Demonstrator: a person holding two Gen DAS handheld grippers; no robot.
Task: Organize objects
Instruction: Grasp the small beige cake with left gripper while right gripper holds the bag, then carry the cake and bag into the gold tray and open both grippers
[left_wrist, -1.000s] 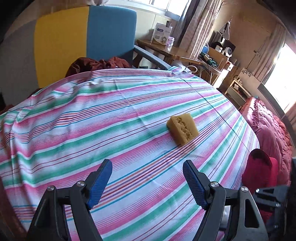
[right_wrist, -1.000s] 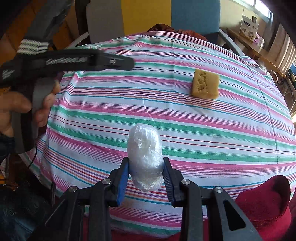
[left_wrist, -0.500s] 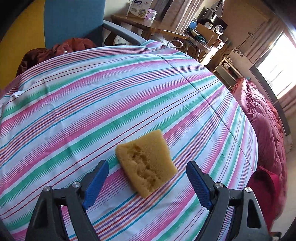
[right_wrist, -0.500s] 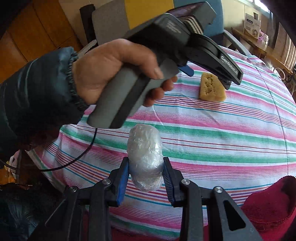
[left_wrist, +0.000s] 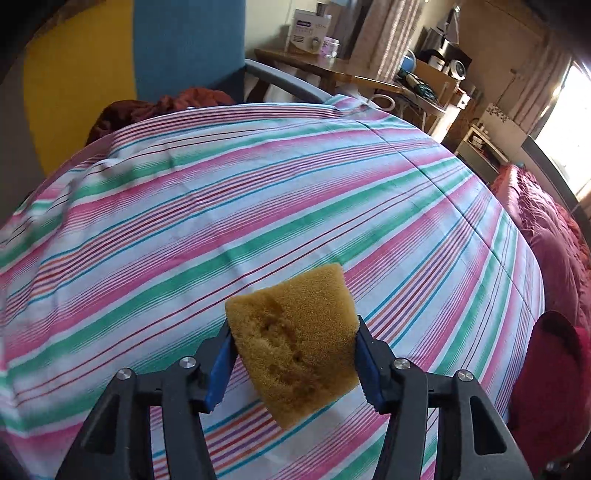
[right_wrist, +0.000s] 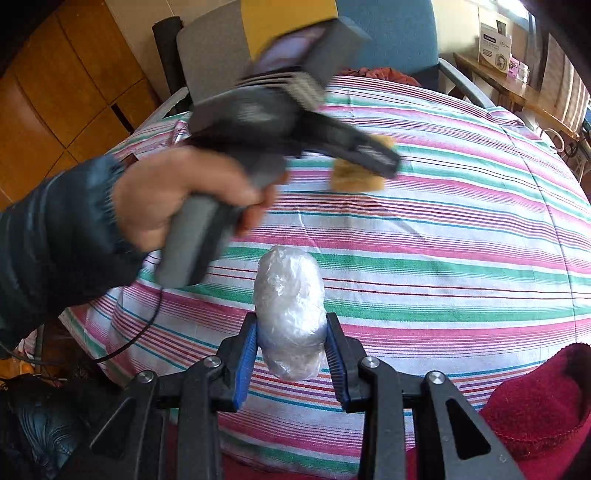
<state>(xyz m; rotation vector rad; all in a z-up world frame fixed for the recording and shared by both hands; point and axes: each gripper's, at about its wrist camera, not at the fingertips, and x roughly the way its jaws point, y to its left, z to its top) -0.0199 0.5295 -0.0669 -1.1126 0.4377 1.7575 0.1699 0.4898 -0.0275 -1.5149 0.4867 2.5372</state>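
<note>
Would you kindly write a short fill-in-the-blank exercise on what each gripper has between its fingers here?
1. The left gripper is closing on a yellow ____.
2. The right gripper is shut on a bundle wrapped in clear ____.
3. The tablecloth has a pattern of ____.

Missing words: sponge; plastic; stripes
</note>
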